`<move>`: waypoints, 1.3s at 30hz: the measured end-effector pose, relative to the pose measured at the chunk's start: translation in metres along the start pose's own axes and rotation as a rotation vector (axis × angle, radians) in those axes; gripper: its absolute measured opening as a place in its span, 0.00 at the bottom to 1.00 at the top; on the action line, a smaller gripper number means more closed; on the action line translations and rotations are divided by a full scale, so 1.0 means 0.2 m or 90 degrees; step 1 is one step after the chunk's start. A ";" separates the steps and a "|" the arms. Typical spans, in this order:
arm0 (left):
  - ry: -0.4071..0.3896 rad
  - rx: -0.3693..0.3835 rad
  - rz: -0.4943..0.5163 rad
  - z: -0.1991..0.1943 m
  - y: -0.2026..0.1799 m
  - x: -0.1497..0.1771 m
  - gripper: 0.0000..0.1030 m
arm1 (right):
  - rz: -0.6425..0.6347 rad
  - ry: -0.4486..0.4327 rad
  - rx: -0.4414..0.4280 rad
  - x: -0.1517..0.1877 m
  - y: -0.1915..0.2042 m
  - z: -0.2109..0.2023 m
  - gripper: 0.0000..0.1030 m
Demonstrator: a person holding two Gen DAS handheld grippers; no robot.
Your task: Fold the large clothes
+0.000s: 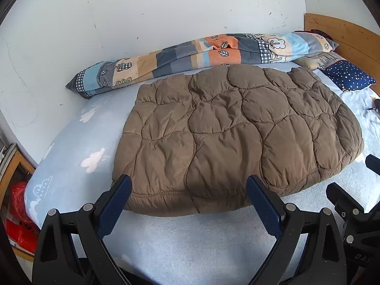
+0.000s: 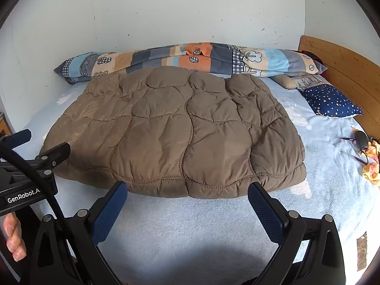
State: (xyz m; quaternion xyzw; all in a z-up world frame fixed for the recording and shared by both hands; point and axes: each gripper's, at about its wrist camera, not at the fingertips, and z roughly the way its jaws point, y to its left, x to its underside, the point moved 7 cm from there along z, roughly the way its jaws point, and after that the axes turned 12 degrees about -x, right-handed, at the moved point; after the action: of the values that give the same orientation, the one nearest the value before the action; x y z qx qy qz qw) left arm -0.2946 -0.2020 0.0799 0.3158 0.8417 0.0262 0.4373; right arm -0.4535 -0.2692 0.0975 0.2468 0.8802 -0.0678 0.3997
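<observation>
A brown quilted puffy garment (image 1: 237, 133) lies folded in a thick, roughly square bundle on the light blue bed sheet (image 1: 190, 237). It also shows in the right wrist view (image 2: 175, 133). My left gripper (image 1: 188, 185) is open and empty, its blue-padded fingers just in front of the garment's near edge. My right gripper (image 2: 187, 191) is open and empty, also just short of the near edge. The left gripper shows at the left of the right wrist view (image 2: 42, 147); the right one at the right edge of the left wrist view (image 1: 351, 182).
A rolled patchwork blanket (image 1: 201, 54) lies along the white wall behind the garment. A navy star pillow (image 2: 332, 102) and wooden headboard (image 2: 344, 71) are at the right. Glasses and a yellow cloth (image 2: 365, 152) lie on the sheet at the right. Red bags (image 1: 19, 213) sit beside the bed's left end.
</observation>
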 end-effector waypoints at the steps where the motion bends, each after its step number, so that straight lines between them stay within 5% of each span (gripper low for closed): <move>1: 0.000 0.001 0.002 0.00 0.00 0.00 0.94 | 0.001 0.000 -0.001 0.00 0.00 0.00 1.00; 39: 0.011 0.002 0.007 0.03 -0.01 0.01 0.94 | -0.007 0.023 -0.001 0.02 0.02 0.05 1.00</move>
State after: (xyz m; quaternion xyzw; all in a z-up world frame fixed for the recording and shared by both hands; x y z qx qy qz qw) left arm -0.2910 -0.2040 0.0739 0.3207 0.8437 0.0298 0.4295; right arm -0.4472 -0.2678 0.0885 0.2428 0.8888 -0.0652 0.3832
